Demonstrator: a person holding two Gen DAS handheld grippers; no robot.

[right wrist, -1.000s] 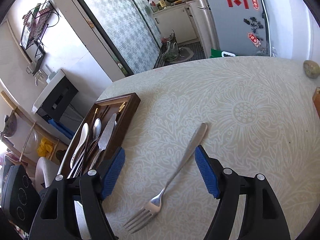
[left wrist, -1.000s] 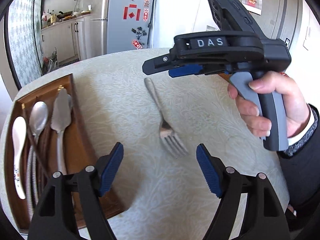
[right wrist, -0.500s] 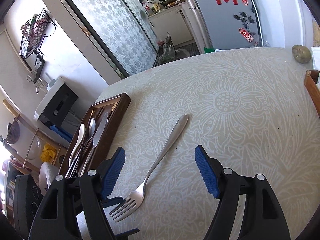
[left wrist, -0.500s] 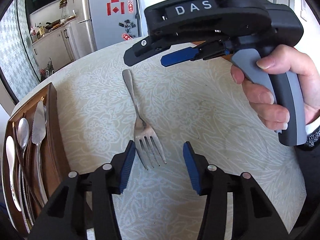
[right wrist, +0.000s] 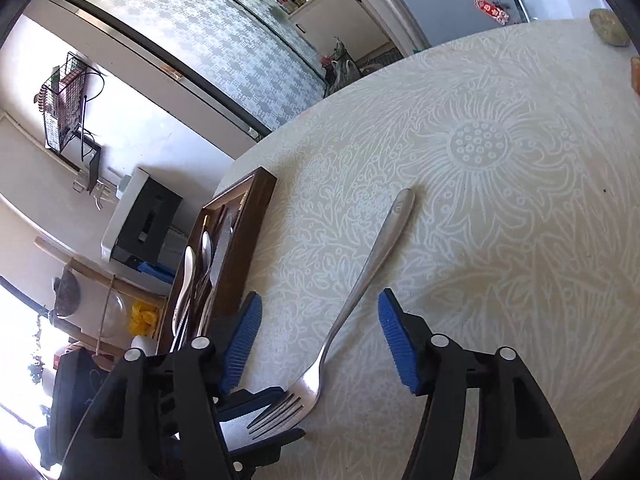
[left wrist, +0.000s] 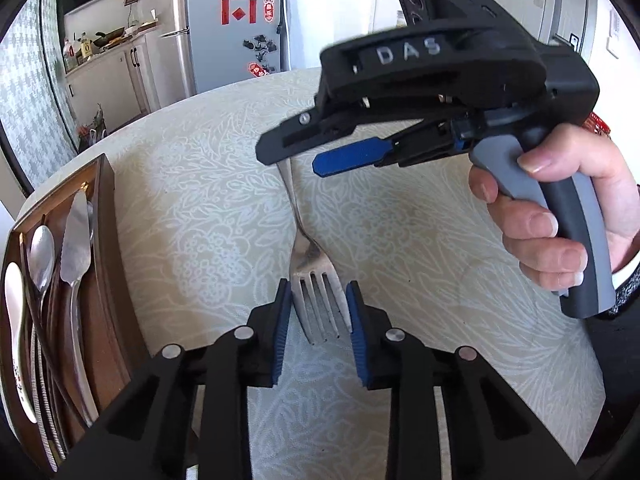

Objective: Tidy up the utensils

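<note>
On table | left hand-held gripper (left wrist: 316, 312) closing, pads touching fork (left wrist: 316, 304) tines | right hand-held gripper (right wrist: 320, 336) closing, jaws apart astride handle

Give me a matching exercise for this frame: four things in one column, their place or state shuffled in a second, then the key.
1. fork
2. white spoon
3. left gripper
4. right gripper

A. pads flanking the tines
B. lying on the patterned tablecloth
C. jaws wide, astride the handle
D. in the wooden tray

Pairs: 1-B, 2-D, 3-A, 4-C
</note>
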